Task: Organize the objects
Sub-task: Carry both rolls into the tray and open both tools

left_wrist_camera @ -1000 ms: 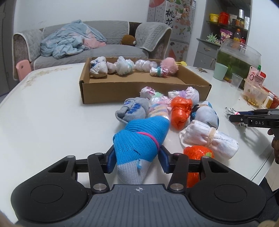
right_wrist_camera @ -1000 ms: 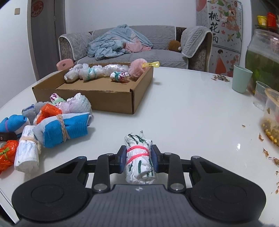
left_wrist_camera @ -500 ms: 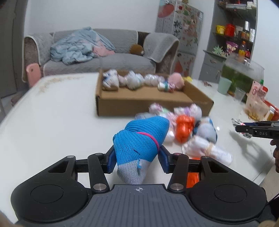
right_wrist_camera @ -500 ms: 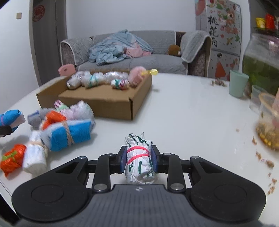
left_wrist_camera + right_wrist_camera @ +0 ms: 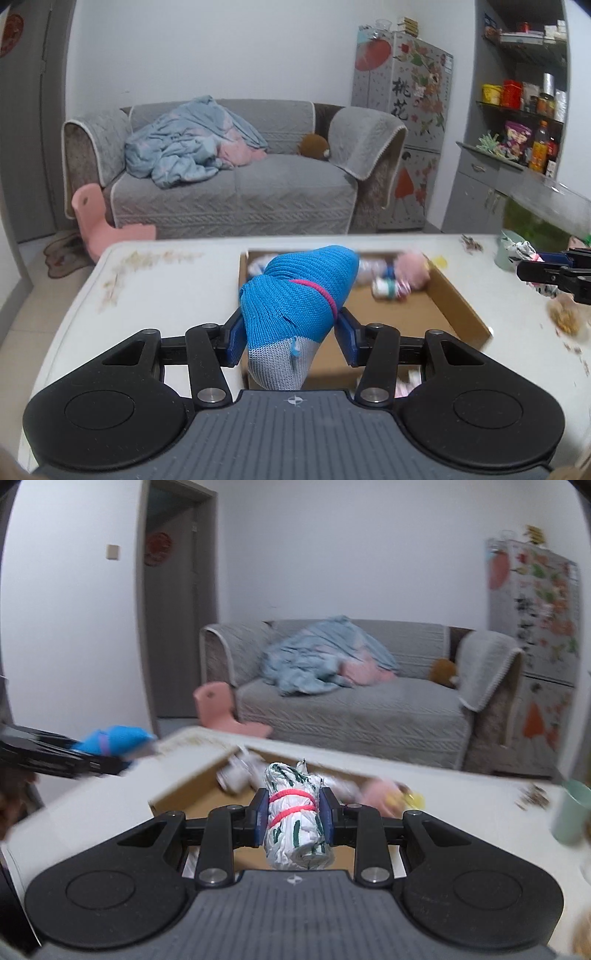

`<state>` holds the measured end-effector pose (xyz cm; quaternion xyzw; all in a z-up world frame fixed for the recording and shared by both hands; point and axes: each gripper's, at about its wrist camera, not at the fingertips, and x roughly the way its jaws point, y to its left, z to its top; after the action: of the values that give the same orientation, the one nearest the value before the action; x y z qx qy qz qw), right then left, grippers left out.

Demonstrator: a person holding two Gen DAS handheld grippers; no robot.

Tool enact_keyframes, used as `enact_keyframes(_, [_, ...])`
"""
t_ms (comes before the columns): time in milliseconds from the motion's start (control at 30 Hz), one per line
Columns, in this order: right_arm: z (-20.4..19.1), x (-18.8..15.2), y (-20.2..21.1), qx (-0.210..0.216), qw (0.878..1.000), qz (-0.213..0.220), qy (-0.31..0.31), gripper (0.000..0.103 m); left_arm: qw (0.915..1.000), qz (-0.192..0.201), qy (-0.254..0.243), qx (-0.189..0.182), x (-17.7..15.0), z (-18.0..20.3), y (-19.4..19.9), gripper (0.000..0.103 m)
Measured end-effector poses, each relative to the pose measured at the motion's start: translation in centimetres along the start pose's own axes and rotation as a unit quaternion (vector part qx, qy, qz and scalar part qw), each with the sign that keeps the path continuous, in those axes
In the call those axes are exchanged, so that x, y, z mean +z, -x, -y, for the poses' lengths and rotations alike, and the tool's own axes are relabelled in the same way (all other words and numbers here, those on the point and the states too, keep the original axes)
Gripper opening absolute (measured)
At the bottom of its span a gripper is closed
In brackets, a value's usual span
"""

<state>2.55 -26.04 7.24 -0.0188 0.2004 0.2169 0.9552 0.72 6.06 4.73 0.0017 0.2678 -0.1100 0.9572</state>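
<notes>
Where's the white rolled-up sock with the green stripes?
In the right wrist view, the white sock bundle sits centre frame, clamped in the right gripper and held above the near part of the cardboard box.

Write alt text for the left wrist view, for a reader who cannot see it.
The left gripper clamps a rolled bright-blue knitted sock with a grey toe and pink band above an open brown cardboard box that holds other rolled bundles on a white table. At the right edge, the right gripper carries a white bundle. A grey sofa stands behind.
</notes>
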Motion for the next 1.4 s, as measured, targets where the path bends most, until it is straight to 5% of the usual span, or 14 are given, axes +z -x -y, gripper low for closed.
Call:
enact_keyframes(300, [-1.3, 4.1, -10.9, 0.076, 0.996, -0.054, 0.005, 0.026, 0.9990, -0.042, -0.012, 0.012, 2.3, 0.3, -9.4, 0.056])
enact_keyframes(633, [-0.8, 1.2, -21.3, 0.087, 0.982, -0.163, -0.027, 0.026, 0.9936, -0.103, -0.020, 0.042, -0.4, -0.4, -16.7, 0.056])
enact_keyframes(1267, [-1.6, -0.3, -23.9, 0.078, 0.973, -0.214, -0.028, 0.027, 0.9844, -0.121, -0.091, 0.089, -2.2, 1.7, -19.4, 0.058])
enact_keyframes(1400, [-1.9, -0.4, -24.1, 0.076, 0.972, -0.219, -0.029, 0.027, 0.9837, -0.123, -0.095, 0.090, -2.2, 1.9, -19.4, 0.071])
